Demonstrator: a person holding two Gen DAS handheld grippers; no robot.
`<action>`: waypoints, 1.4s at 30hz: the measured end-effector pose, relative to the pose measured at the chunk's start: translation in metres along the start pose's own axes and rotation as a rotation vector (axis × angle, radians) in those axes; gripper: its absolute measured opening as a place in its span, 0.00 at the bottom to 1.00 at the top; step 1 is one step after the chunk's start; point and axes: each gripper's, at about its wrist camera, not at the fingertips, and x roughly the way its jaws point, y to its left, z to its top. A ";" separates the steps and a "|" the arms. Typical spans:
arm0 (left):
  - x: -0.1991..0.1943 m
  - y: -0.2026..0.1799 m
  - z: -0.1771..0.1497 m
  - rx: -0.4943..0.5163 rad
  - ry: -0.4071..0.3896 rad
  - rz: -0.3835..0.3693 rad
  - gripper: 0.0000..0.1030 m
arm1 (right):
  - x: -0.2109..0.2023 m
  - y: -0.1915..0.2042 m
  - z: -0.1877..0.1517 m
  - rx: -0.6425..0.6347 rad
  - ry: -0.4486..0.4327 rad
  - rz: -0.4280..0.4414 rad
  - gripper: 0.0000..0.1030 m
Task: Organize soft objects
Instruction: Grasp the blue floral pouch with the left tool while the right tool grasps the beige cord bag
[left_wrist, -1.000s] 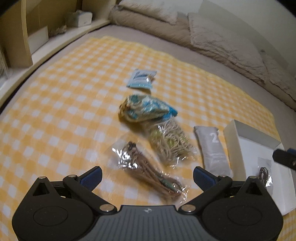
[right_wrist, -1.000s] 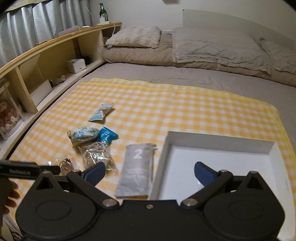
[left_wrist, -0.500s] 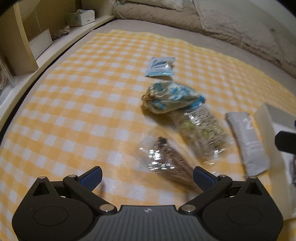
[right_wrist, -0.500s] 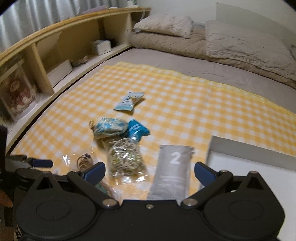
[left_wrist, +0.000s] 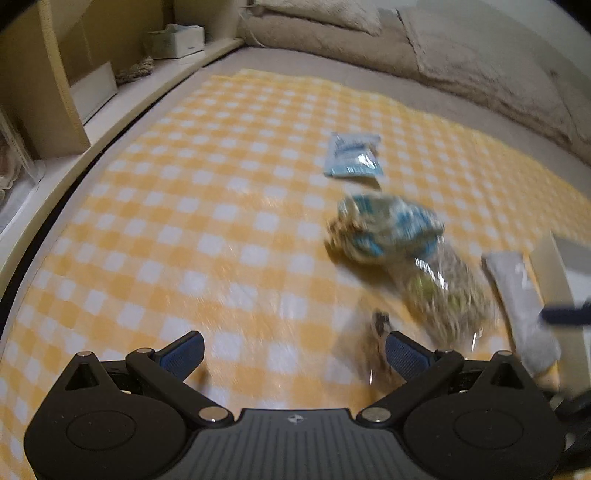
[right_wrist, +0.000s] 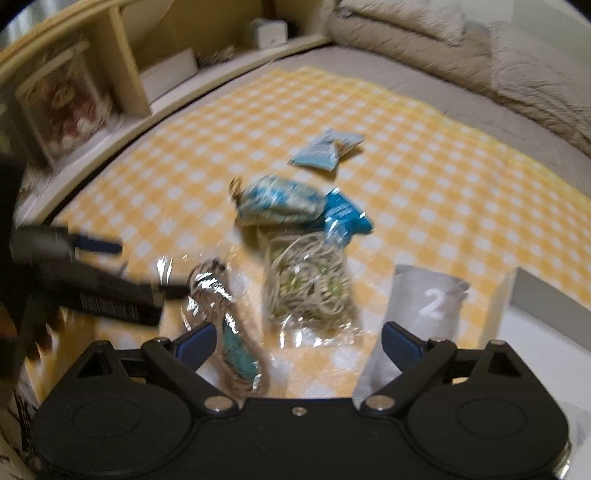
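While both grippers hang above the yellow checked cloth (right_wrist: 461, 177), almost all of the sorting is not yet done. I take the white box (right_wrist: 546, 332) as the landmark — it lies at the right edge of the cloth and I judge it to be the goal. Just beside the box lies the grey pouch marked 2 (right_wrist: 424, 306). Next away from the box comes the clear bag of pale cord (right_wrist: 310, 288), then the clear bag with brown cord (right_wrist: 221, 325), the farthest of the near row. Beyond these, farther from the box, lie the blue-patterned bundle (right_wrist: 280, 201) and the small light-blue packet (right_wrist: 325, 151).

The right gripper (right_wrist: 295, 343) has just been closing a little, but the jaws are spread and pinch nothing; the cord bags lie below. The left gripper (left_wrist: 291, 354) is spread too, with only cloth between the jaws. Five soft things are left — what is inside the box I cannot tell.
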 end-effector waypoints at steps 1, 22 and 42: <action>0.000 0.002 0.004 -0.016 -0.002 -0.009 1.00 | 0.004 0.001 -0.001 -0.008 0.010 0.008 0.90; 0.036 -0.045 0.056 0.079 -0.094 -0.154 0.91 | 0.053 0.020 -0.012 -0.120 0.137 0.157 0.55; 0.052 -0.054 0.063 0.040 -0.054 -0.130 0.30 | 0.042 0.028 -0.011 -0.159 0.162 0.218 0.24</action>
